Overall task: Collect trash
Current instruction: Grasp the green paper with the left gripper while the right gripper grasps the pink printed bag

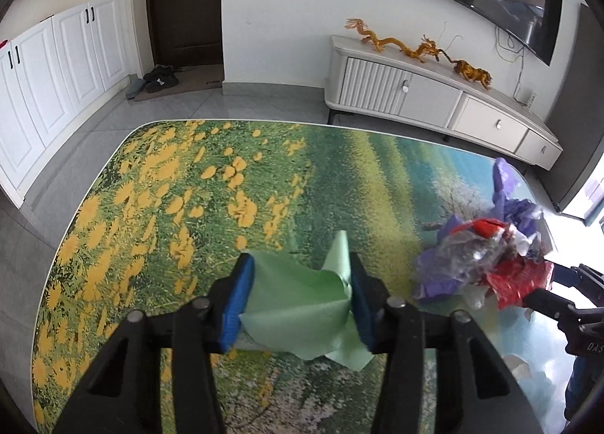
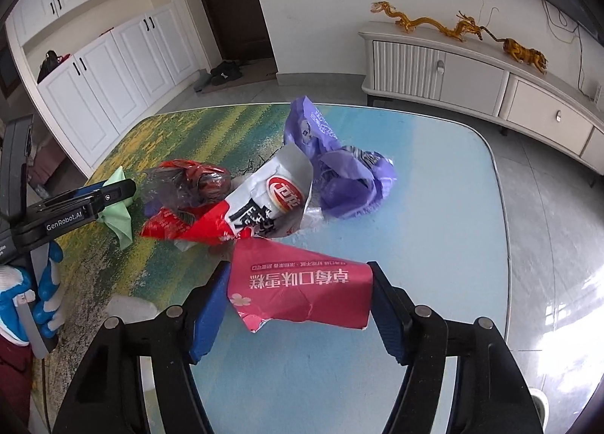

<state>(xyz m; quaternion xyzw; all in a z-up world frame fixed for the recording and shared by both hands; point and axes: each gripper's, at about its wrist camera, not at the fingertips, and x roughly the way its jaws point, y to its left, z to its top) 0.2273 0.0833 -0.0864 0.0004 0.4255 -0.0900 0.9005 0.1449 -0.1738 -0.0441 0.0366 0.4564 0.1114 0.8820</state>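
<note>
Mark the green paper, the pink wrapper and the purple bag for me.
green paper point(image 1: 298, 305), left wrist view, its flat middle
pink wrapper point(image 2: 302, 288), right wrist view, its printed face
purple bag point(image 2: 351, 184), right wrist view, its crumpled body

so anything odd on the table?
Only the trash itself: crumpled purple bag, red-white wrapper and clear wrap heaped mid-table. Pink wrapper looks torn at its lower edge. Nothing spilled.
</note>
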